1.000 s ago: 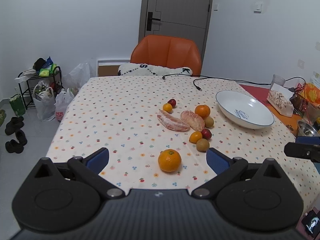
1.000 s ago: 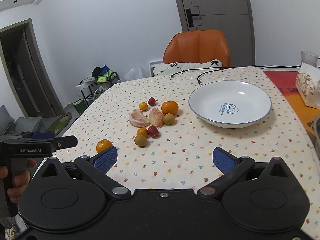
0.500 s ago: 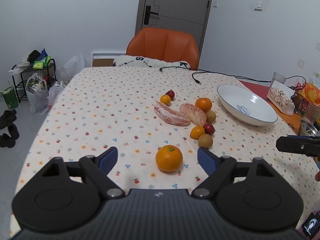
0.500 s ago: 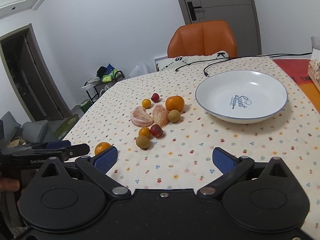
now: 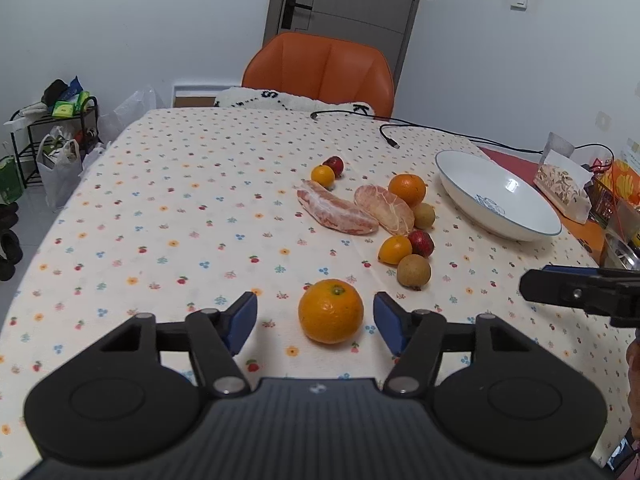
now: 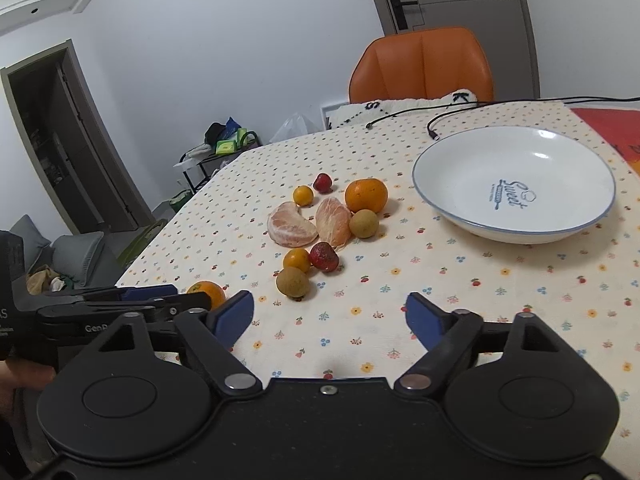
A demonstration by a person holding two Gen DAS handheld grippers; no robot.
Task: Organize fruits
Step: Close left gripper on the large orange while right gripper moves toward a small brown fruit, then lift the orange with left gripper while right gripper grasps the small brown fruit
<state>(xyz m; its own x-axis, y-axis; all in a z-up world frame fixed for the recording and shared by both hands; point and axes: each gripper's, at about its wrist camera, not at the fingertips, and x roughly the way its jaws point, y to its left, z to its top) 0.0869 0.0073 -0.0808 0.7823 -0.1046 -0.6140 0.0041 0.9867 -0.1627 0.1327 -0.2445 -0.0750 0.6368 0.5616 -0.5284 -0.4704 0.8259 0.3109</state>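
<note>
From the right wrist view, the lone orange [image 6: 208, 292] near the table's [image 6: 500, 280] front edge is half hidden behind the left gripper [image 5: 315, 322]. The left view shows it whole — sitting between that gripper's spread fingers, neither pad touching. The right gripper [image 6: 330, 318] is also open, over bare cloth; only its view shows the lettering in the white bowl [image 6: 440, 196] beyond the fruit cluster.
</note>
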